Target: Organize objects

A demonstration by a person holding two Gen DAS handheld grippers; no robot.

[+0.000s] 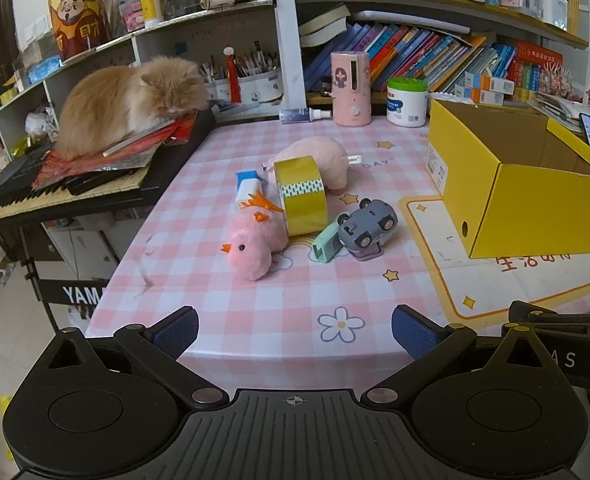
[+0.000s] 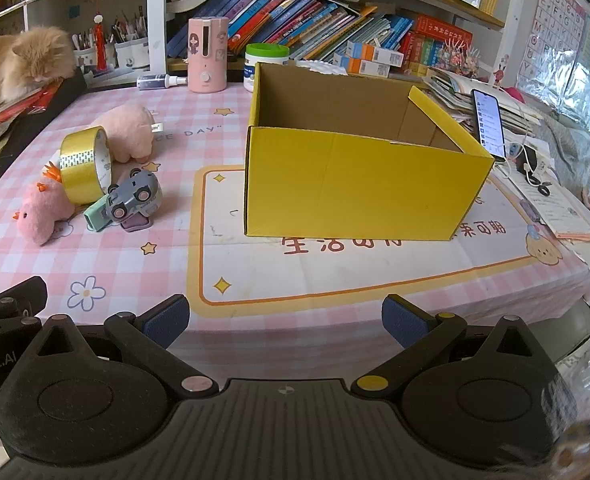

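Left gripper (image 1: 295,330): nearest the lens, fingers spread wide and empty, held over the near edge of the pink checked tablecloth (image 1: 199,216)
Right gripper (image 2: 285,320): also spread wide with nothing between its blue pads, facing the yellow box (image 2: 359,188)
Yellow box: open-topped and upright on a cream mat (image 2: 335,272), right of the toys, nothing visible inside
Tape roll (image 1: 301,196): yellow, on edge, leaning between the pink chick plush (image 1: 255,240) and the pink pig plush (image 1: 315,158)
Toy car (image 1: 369,226): grey, tipped wheels-out, touching a mint green case (image 1: 327,242), just right of the tape roll
Cat (image 1: 131,100): curled on red papers atop a keyboard (image 1: 55,192), left of the table
Background: crowded bookshelves (image 1: 435,52) behind a pink dispenser (image 1: 351,88) and a white tub (image 1: 407,102)
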